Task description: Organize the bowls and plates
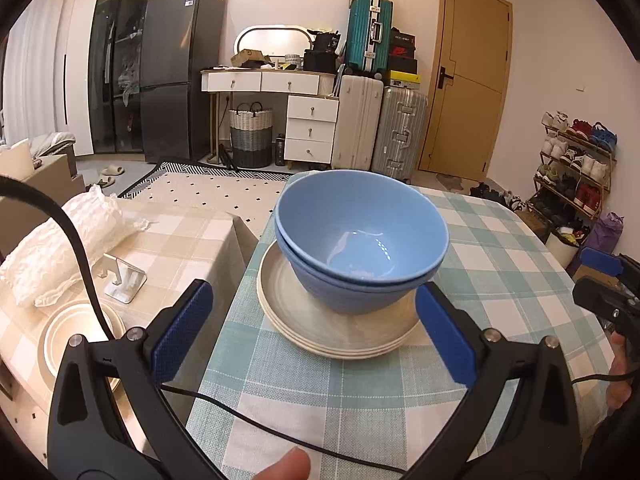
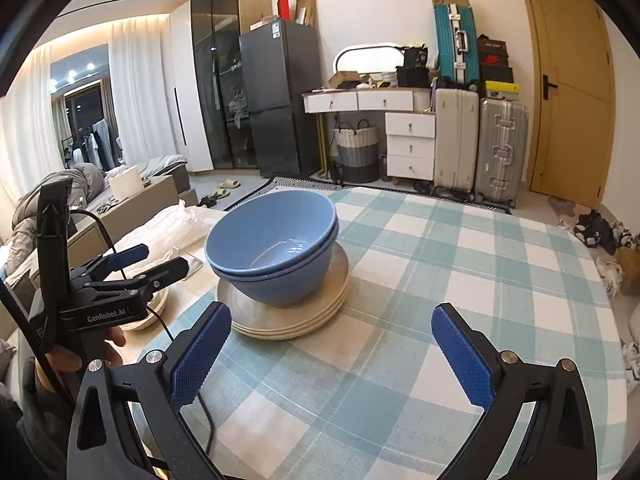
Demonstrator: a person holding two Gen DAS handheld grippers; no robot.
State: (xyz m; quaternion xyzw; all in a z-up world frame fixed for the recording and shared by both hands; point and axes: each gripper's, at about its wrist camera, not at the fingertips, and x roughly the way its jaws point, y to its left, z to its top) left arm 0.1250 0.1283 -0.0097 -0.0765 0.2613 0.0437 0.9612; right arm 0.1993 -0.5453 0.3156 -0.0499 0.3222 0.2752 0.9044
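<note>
Two nested blue bowls [image 1: 360, 240] sit on a stack of beige plates [image 1: 320, 332] on the green checked tablecloth [image 1: 500, 248]. My left gripper [image 1: 314, 328] is open, its blue pads on either side of the stack's near edge, holding nothing. In the right wrist view the bowls [image 2: 276, 240] and the plates [image 2: 288, 320] lie ahead to the left. My right gripper [image 2: 330, 352] is open and empty, just short of the stack. The left gripper also shows in that view [image 2: 156, 262], open.
A cream bowl [image 1: 80, 332] sits on the lower beige-checked surface at left, beside a white phone stand [image 1: 124, 280] and crumpled plastic wrap [image 1: 72, 236]. A black cable [image 1: 260, 424] crosses the tablecloth's near side. Suitcases, a dresser and a fridge stand behind.
</note>
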